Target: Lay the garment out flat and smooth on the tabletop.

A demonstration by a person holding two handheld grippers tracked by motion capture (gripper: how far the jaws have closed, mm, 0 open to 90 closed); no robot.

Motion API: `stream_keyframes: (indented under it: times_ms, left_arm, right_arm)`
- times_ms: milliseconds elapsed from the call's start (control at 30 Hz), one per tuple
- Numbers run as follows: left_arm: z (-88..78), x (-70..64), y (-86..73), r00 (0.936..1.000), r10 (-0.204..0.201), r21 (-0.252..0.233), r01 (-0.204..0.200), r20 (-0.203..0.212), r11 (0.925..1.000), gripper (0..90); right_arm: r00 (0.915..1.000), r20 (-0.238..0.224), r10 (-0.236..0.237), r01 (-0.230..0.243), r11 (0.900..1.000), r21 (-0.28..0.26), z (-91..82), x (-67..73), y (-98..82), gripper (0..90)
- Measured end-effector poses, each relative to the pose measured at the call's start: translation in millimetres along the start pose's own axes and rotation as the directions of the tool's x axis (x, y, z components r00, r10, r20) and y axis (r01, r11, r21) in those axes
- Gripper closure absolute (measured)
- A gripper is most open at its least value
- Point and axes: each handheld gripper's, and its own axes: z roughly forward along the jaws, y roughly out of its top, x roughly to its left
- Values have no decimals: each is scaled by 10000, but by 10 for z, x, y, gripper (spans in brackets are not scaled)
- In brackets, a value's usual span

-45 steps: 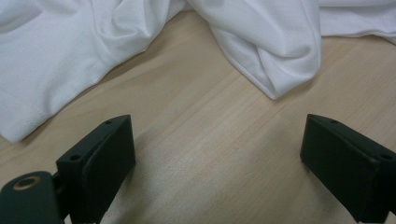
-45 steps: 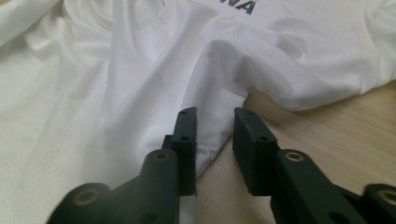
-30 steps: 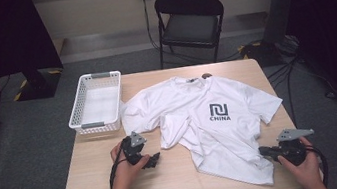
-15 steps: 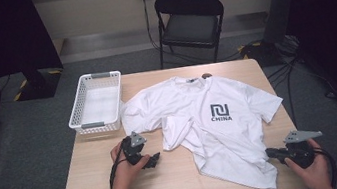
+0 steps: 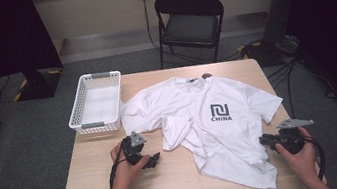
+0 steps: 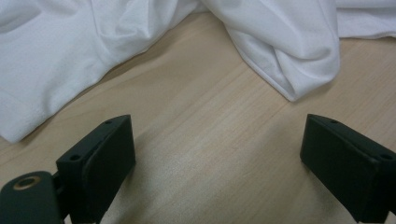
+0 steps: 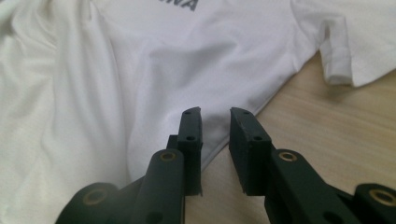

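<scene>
Table [image 5: 180,184]: pale wood grain, carrying everything.
T-shirt [image 5: 222,132]: soft white cotton, lying rumpled at centre-right, logo up.
Right gripper [image 7: 215,122]: jaws just parting, nothing between them, hem edge beside; it is letting go and backing off.
Left gripper [image 6: 215,154]: gaping wide, empty, near a fold.
Basket [image 5: 96,105]: white lattice plastic, left.

— From my console, the T-shirt [image 5: 210,118] reads white with dark grey print.
— Same here. White basket [image 5: 95,104], pale wood table [image 5: 180,184], black chair [image 5: 189,20], grey floor [image 5: 30,160].
</scene>
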Motion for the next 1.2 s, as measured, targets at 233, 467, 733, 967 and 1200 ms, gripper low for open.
stream_keyframes:
  times_ms: [233, 467, 733, 967, 1200]
  left_arm:
    - [-1, -1, -1, 10000, 7, -2, -7, 6, 10000, 97]
    - [-1, -1, -1, 10000, 6, -3, -6, 6, 10000, 97]
    - [-5, -6, -5, 10000, 3, -1, -3, 3, 10000, 97]
    - [-5, -7, -5, 10000, -12, -4, 12, 6, 10000, 97]
    - [-8, -8, -7, 10000, 16, 4, -16, 10, 10000, 97]
  right_arm:
    - [9990, -3, -445, 445, 9988, 189, -75, -41, -76, 900]
    - [9993, -59, -379, 378, 9990, -244, -159, -136, -131, 794]
    - [9887, -1412, -510, 448, 9979, -463, -400, 147, -270, 669]
    - [9765, -2010, -772, 814, 9966, 131, -445, 259, -455, 677]
    - [9684, -2267, -1037, 1067, 9943, 9, -514, 308, -481, 691]
